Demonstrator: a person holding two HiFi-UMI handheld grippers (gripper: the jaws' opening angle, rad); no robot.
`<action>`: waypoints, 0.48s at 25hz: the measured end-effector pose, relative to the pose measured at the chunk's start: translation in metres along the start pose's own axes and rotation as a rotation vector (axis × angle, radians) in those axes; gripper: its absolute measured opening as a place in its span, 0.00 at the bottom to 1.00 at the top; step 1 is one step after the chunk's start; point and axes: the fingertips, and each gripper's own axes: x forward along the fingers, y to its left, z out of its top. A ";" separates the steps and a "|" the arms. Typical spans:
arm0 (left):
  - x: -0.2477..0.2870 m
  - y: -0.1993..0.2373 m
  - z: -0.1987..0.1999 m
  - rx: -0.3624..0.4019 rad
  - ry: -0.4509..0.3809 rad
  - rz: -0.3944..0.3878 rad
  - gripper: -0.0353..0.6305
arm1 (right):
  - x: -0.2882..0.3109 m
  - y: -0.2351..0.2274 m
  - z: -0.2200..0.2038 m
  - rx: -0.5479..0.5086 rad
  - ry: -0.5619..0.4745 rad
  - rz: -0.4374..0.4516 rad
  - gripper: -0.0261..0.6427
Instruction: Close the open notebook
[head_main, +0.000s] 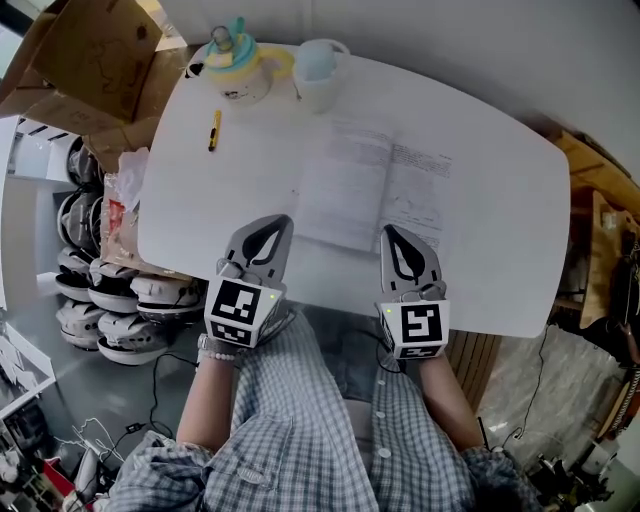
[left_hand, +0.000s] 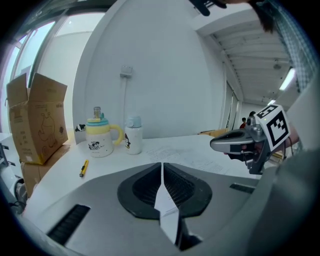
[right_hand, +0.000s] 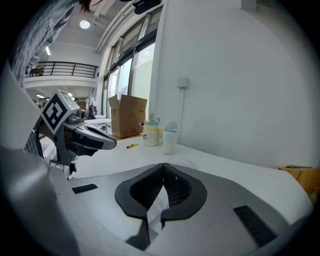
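Observation:
An open notebook (head_main: 370, 185) with printed white pages lies flat in the middle of the white table (head_main: 500, 200). My left gripper (head_main: 279, 220) hovers at the notebook's near left corner, jaws shut with nothing between them. Just off the near right corner, my right gripper (head_main: 389, 231) is also shut and empty. In the left gripper view the closed jaws (left_hand: 162, 165) point over the pages (left_hand: 186, 156), and the right gripper (left_hand: 235, 143) shows at the right. The right gripper view shows its closed jaws (right_hand: 163, 165) and the left gripper (right_hand: 87, 137) at the left.
At the table's far edge stand a yellow lidded mug (head_main: 236, 66) and a pale cup (head_main: 318, 72). A yellow pen (head_main: 214, 130) lies near them. Cardboard boxes (head_main: 90, 60) and stacked helmets (head_main: 100, 300) sit left of the table, with wooden furniture (head_main: 600, 200) to the right.

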 end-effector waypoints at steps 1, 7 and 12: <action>0.001 0.002 -0.005 -0.011 0.012 -0.008 0.06 | 0.005 0.002 -0.001 0.000 0.006 -0.001 0.07; 0.011 0.013 -0.032 -0.044 0.086 -0.031 0.06 | 0.034 0.021 -0.013 -0.042 0.066 0.024 0.07; 0.014 0.013 -0.046 -0.045 0.129 -0.079 0.06 | 0.046 0.023 -0.036 -0.029 0.159 0.007 0.07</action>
